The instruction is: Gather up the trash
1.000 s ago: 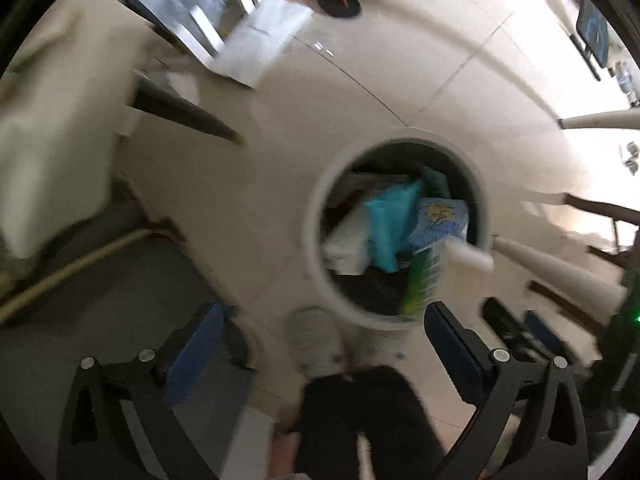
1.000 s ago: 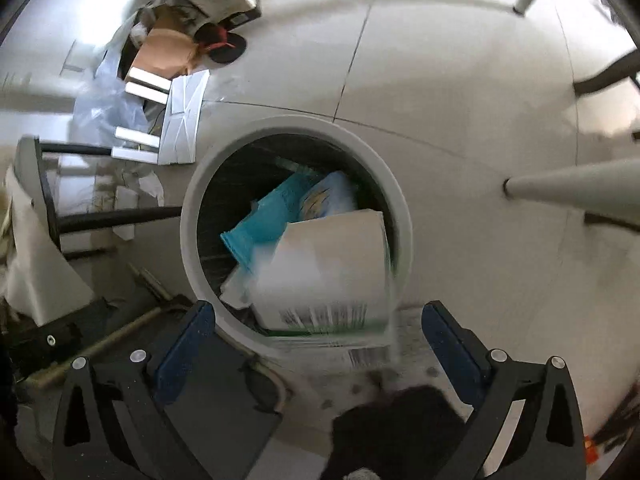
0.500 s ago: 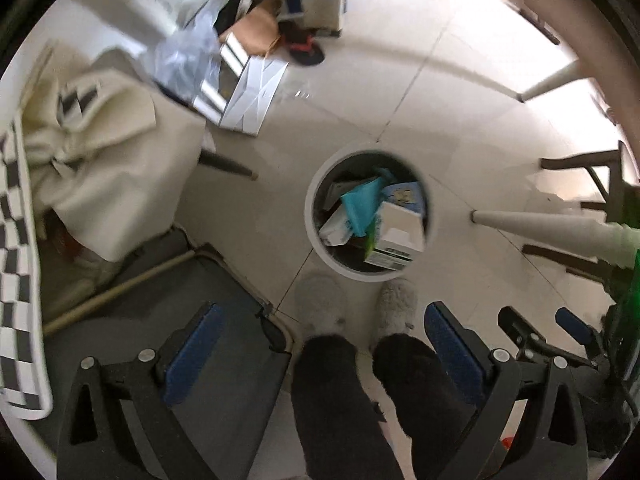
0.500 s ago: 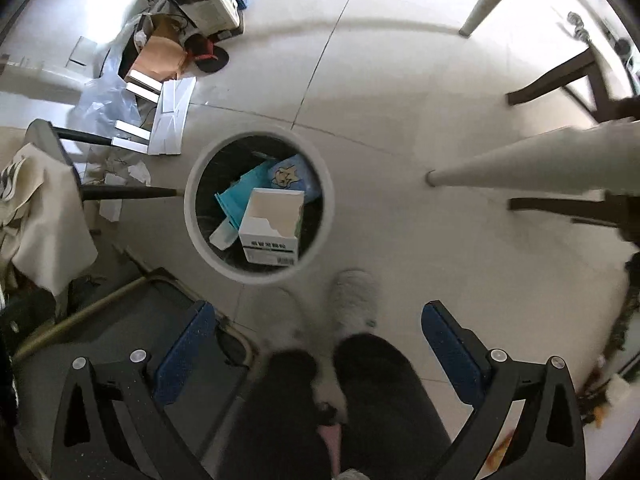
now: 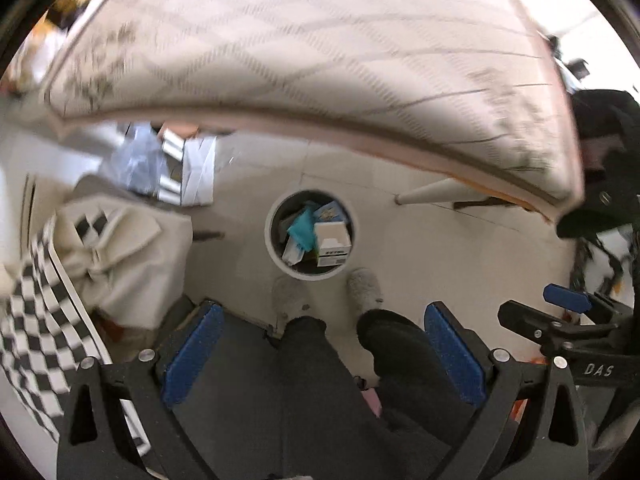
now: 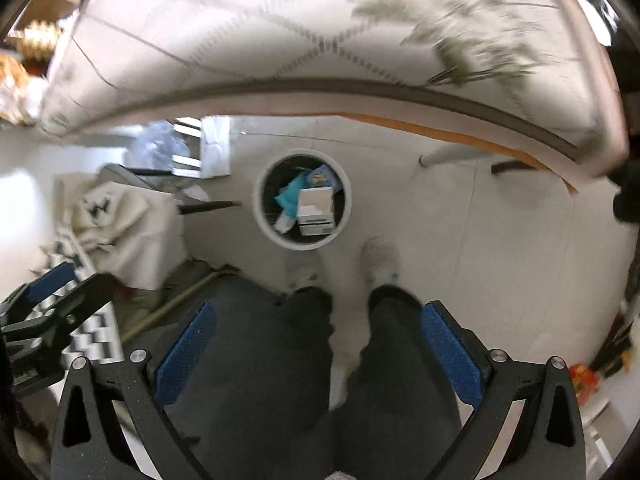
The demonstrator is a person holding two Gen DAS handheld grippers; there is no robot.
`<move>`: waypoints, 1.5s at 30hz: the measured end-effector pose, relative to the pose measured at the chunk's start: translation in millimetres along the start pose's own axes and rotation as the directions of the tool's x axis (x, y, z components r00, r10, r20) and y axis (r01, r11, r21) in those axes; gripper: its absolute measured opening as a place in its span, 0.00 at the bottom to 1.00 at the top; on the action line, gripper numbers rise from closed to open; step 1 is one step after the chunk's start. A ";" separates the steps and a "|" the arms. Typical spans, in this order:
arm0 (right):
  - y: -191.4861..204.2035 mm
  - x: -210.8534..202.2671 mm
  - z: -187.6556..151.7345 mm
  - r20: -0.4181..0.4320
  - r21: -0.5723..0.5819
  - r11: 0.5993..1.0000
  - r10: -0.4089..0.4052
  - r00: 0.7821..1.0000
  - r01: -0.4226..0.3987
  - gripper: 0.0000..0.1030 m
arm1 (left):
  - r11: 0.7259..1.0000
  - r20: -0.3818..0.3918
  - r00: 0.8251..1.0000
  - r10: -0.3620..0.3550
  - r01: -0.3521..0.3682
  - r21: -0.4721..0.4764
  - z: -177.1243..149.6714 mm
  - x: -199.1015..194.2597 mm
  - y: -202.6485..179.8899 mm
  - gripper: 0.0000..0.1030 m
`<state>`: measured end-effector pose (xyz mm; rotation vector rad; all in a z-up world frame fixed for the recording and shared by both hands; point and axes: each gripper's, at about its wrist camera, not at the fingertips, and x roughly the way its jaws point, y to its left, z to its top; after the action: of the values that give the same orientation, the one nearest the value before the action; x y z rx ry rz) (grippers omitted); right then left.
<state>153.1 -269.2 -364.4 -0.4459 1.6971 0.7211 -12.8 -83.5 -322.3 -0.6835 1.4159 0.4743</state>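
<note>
A round white trash bin [image 5: 270, 236] [image 6: 260, 208] stands on the tiled floor far below both grippers. Inside lie a white carton box [image 5: 332, 242] [image 6: 316, 210], a teal wrapper [image 5: 302, 230] [image 6: 289, 196] and a blue packet [image 5: 330, 210] [image 6: 320, 176]. My left gripper [image 5: 320, 356] is open and empty, high above the floor. My right gripper [image 6: 318, 350] is open and empty too. The right gripper also shows at the right edge of the left wrist view [image 5: 560, 312], and the left gripper at the left edge of the right wrist view [image 6: 48, 292].
A table with a patterned cloth [image 5: 300, 48] [image 6: 280, 28] fills the top of both views. A chair draped with beige cloth [image 5: 120, 252] [image 6: 124, 224] stands left of the bin. The person's legs and slippers [image 5: 362, 288] [image 6: 380, 260] are below. Papers and bags [image 5: 172, 168] lie beyond.
Both grippers have risen well above the bin after the white carton dropped into it. The table top has come into view; the bin looks much smaller.
</note>
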 end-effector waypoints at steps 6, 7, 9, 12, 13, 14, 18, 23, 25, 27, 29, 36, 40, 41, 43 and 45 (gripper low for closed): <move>19.7 -83.7 -38.7 0.084 0.054 0.994 0.090 0.992 -0.095 1.00 | 0.992 0.040 0.997 -0.074 0.069 0.110 1.1 -68.8 -3.5 1.00; 23.4 -94.2 -44.2 0.100 0.056 0.993 0.095 0.990 -0.101 1.00 | 0.989 0.043 0.995 -0.095 0.089 0.118 -0.6 -77.5 -3.6 1.00; 34.0 -115.7 -55.8 0.131 0.058 0.991 0.110 0.985 -0.119 1.00 | 0.985 0.053 0.991 -0.121 0.114 0.128 -2.6 -96.3 -5.2 1.00; 40.0 -140.5 -69.4 0.160 0.068 0.987 0.132 0.978 -0.144 1.00 | 0.981 0.074 0.985 -0.155 0.144 0.133 -7.5 -121.8 -5.6 1.00; 42.8 -147.6 -72.8 0.167 0.071 0.985 0.142 0.976 -0.156 1.00 | 0.979 0.085 0.982 -0.169 0.157 0.132 -10.3 -132.5 -6.2 1.00; 44.0 -157.1 -76.9 0.172 0.071 0.984 0.151 0.973 -0.165 1.00 | 0.977 0.089 0.980 -0.180 0.168 0.130 -12.4 -138.7 -7.1 1.00; 46.5 -183.3 -89.0 0.196 0.057 0.981 0.173 0.965 -0.187 1.00 | 0.971 0.120 0.969 -0.216 0.201 0.129 -23.1 -166.6 -12.4 1.00; 46.3 -208.9 -102.0 0.196 0.032 0.974 0.213 0.957 -0.223 1.00 | 0.960 0.134 0.953 -0.271 0.258 0.110 -36.0 -190.0 -14.8 1.00; 46.9 -217.1 -107.5 0.196 0.012 0.974 0.218 0.956 -0.225 1.00 | 0.957 0.143 0.949 -0.282 0.267 0.114 -40.1 -197.9 -16.1 1.00; 46.3 -224.9 -112.8 0.198 0.000 0.973 0.226 0.954 -0.230 1.00 | 0.954 0.155 0.945 -0.290 0.273 0.122 -44.6 -207.0 -17.5 1.00; 46.2 -229.5 -117.1 0.200 -0.005 0.972 0.230 0.952 -0.234 1.00 | 0.951 0.164 0.939 -0.301 0.282 0.128 -48.5 -214.1 -19.8 1.00; 45.5 -239.8 -127.5 0.205 -0.009 0.967 0.251 0.946 -0.255 1.00 | 0.947 0.188 0.931 -0.312 0.288 0.145 -57.9 -227.1 -21.8 1.00; 46.1 -245.0 -131.9 0.212 -0.014 0.966 0.255 0.943 -0.258 1.00 | 0.945 0.182 0.932 -0.312 0.286 0.157 -63.1 -228.1 -22.1 1.00; 46.1 -246.2 -133.2 0.213 -0.017 0.966 0.257 0.943 -0.259 1.00 | 0.945 0.179 0.933 -0.313 0.287 0.157 -64.3 -228.5 -22.1 1.00; 45.4 -247.2 -134.4 0.214 -0.014 0.965 0.259 0.942 -0.262 1.00 | 0.944 0.182 0.932 -0.315 0.288 0.158 -65.8 -230.4 -20.7 1.00; 46.3 -247.6 -134.9 0.216 -0.013 0.966 0.255 0.942 -0.259 1.00 | 0.944 0.186 0.931 -0.315 0.287 0.162 -67.3 -231.3 -20.9 1.00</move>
<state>86.5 -346.0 -97.3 -0.1274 1.5677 0.9111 -74.4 -122.3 -91.7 -0.7072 1.1085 0.2000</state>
